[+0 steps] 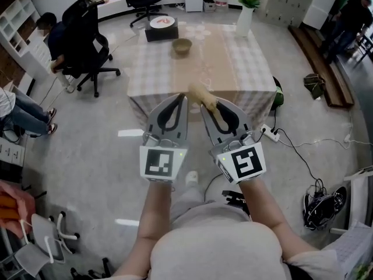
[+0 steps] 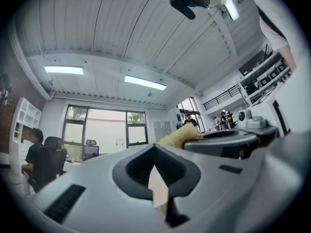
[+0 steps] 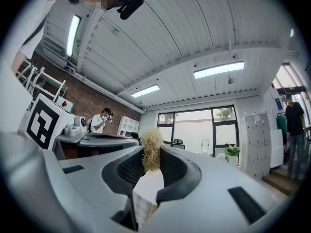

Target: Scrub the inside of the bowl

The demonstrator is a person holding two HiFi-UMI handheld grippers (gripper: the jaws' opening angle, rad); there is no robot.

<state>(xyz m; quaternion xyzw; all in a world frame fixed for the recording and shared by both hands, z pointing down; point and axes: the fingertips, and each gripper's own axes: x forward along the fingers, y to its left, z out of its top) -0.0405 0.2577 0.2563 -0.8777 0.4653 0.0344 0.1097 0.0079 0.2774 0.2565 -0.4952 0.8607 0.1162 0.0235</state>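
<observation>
Right gripper (image 1: 207, 105), grey with a marker cube, is clamping a pale yellow fibrous scrubbing pad (image 1: 200, 93) at its jaw tips. Beside it, the grey left gripper (image 1: 183, 100) is holding its jaws pressed together on nothing. The pad's long axis is running forward and slightly left from the jaws, its free end pointing away from the person, toward the table.

A small round tan bowl (image 1: 182, 45) is sitting upright, mouth up, well beyond both grippers on the far half of a square table in a beige checked cloth (image 1: 233, 69). A black box carrying a white plate (image 1: 161, 31) and a white vase of green leaves (image 1: 245, 16) are standing along the far edge. Black office chairs (image 1: 87, 45) are standing on the grey speckled floor (image 1: 87, 144).

The pad is looking coarse and frayed.
</observation>
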